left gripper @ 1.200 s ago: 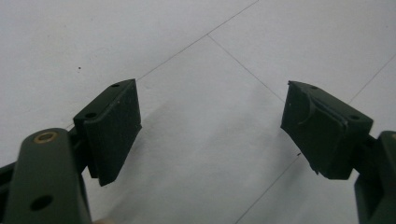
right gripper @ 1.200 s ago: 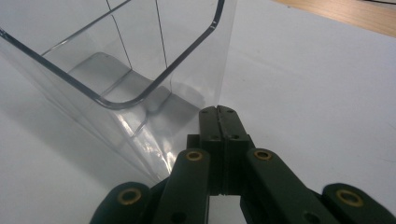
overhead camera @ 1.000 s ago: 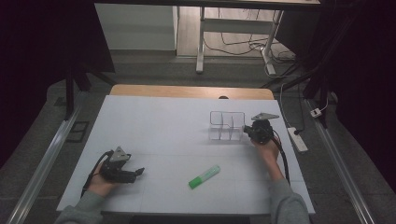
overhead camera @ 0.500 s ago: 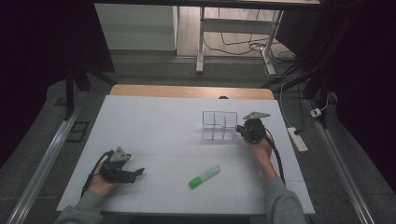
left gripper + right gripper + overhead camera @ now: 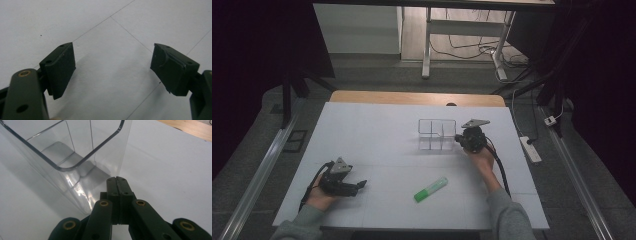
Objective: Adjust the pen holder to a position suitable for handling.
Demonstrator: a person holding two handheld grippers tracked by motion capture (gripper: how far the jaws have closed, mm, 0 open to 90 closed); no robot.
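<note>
Two hand-held grippers are on the white table (image 5: 377, 130), and going left to right, the left hand-held gripper (image 5: 357, 187) sits low near the front left corner, its jaws spread wide with nothing but bare table surface between them, as the left gripper view makes plain. Next along, a green marker (image 5: 430, 189) lies flat on the table, well apart from both grippers, angled with its pale cap end toward the right. Farther back stands the clear plastic organizer (image 5: 436, 134), upright, with divided compartments. At its right side is the right hand-held gripper (image 5: 458, 139), jaws pressed fully together, their tips right at the organizer's near corner wall; whether they actually touch it is hard to tell.
</note>
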